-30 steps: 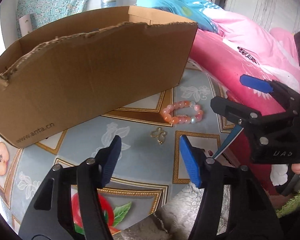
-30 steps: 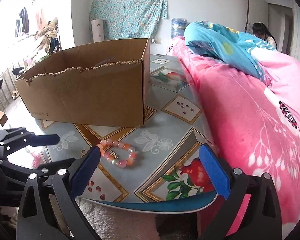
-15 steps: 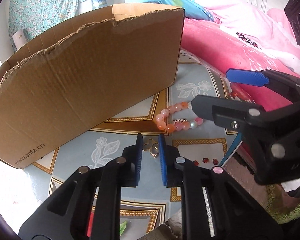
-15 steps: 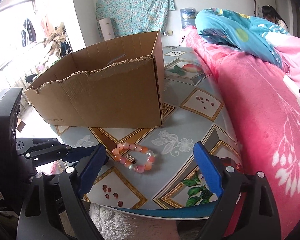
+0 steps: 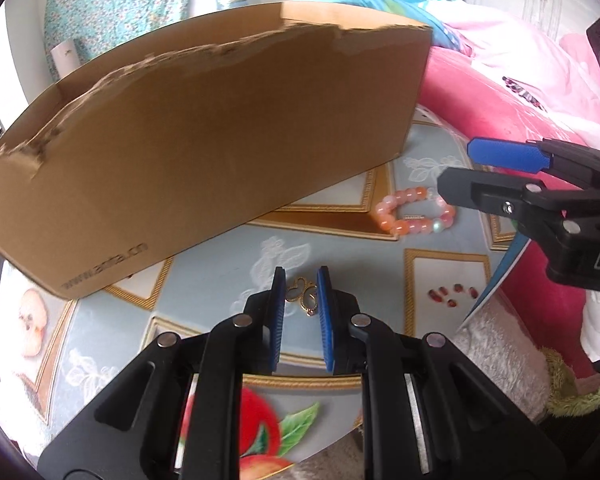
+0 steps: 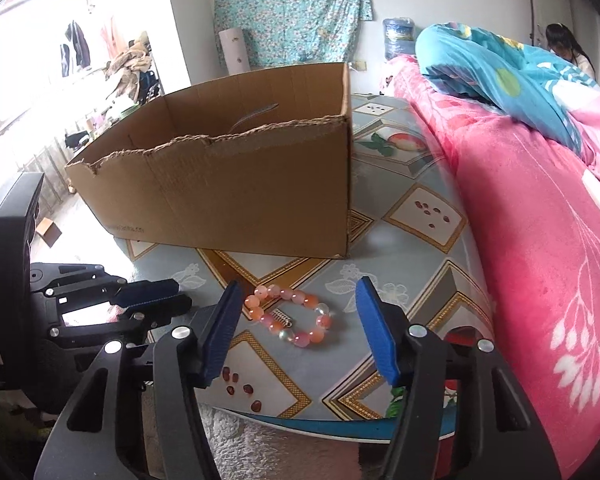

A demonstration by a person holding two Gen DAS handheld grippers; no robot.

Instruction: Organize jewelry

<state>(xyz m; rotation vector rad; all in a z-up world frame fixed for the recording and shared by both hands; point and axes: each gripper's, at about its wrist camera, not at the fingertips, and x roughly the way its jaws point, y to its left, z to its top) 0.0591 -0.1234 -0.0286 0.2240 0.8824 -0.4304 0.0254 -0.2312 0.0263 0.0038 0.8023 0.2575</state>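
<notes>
A small gold pendant (image 5: 305, 297) lies on the patterned tabletop (image 5: 440, 280), and my left gripper (image 5: 301, 280) is shut on it, blue pads pressing both sides. In the right wrist view the left gripper (image 6: 184, 294) shows at the left. A pink and orange bead bracelet (image 6: 305, 338) with a small silver charm (image 6: 282, 316) inside its ring lies between the pads of my right gripper (image 6: 299, 284). Those jaws are closing and the pads do not touch the beads. The left wrist view has the bracelet (image 5: 398, 227) just under the right gripper (image 5: 456, 166).
An open cardboard box (image 6: 240, 188) with a torn rim stands on the table behind the jewelry. A bed with a pink blanket (image 6: 540, 240) runs along the right. A fluffy white mat (image 6: 280, 440) lies below the table's near edge. A person (image 6: 568, 52) sits far back.
The left jaws went from wide apart to narrow around the gold pendant. The right jaws narrowed and the bracelet now sits between them.
</notes>
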